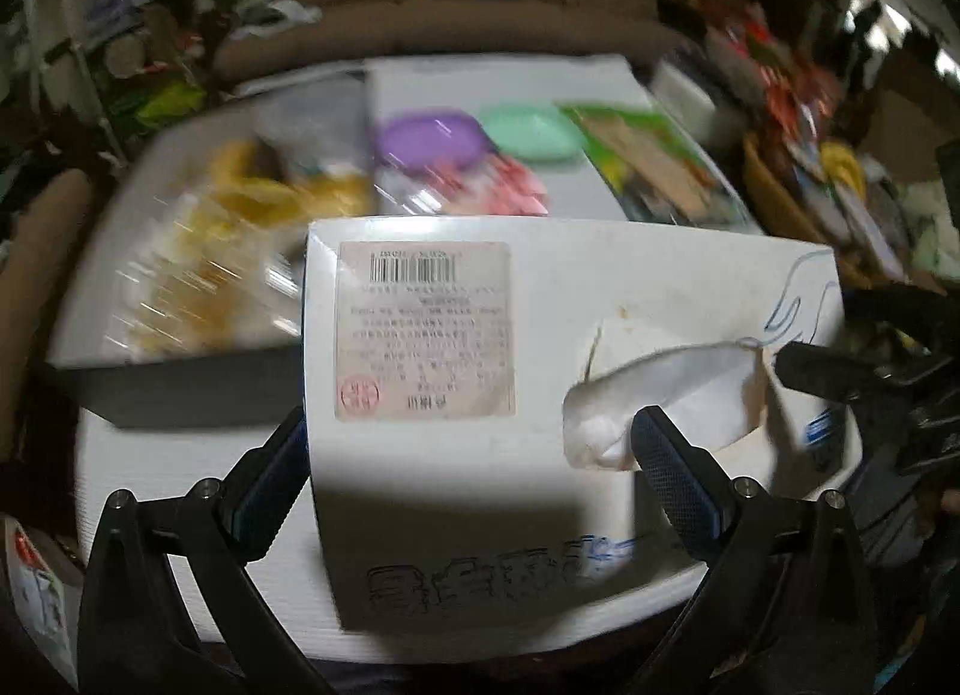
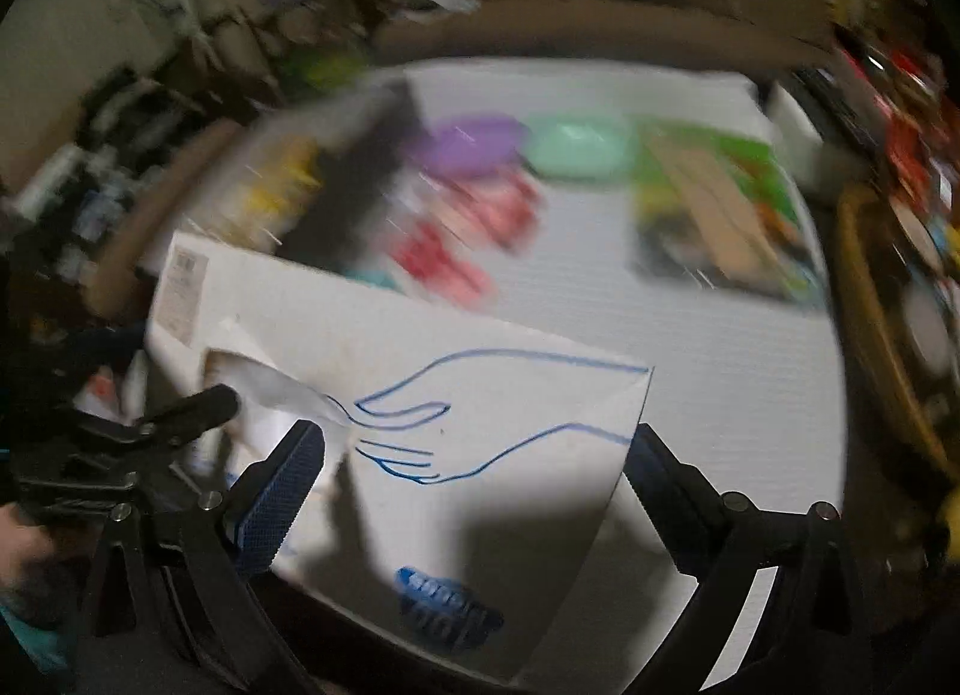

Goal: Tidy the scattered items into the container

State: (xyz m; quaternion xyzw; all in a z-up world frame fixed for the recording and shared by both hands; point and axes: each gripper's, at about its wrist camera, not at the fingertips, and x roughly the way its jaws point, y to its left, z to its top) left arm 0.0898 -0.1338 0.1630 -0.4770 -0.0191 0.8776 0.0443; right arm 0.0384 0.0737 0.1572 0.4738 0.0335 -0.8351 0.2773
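The left gripper and right gripper, jaws spread wide, straddle opposite ends of a white glove box held low over the table; whether the pads actually press it cannot be told. The dark container of yellow snack packets sits just beside. A loose squeeze could drop the box. Purple and green lids, red packets and a green package lie beyond.
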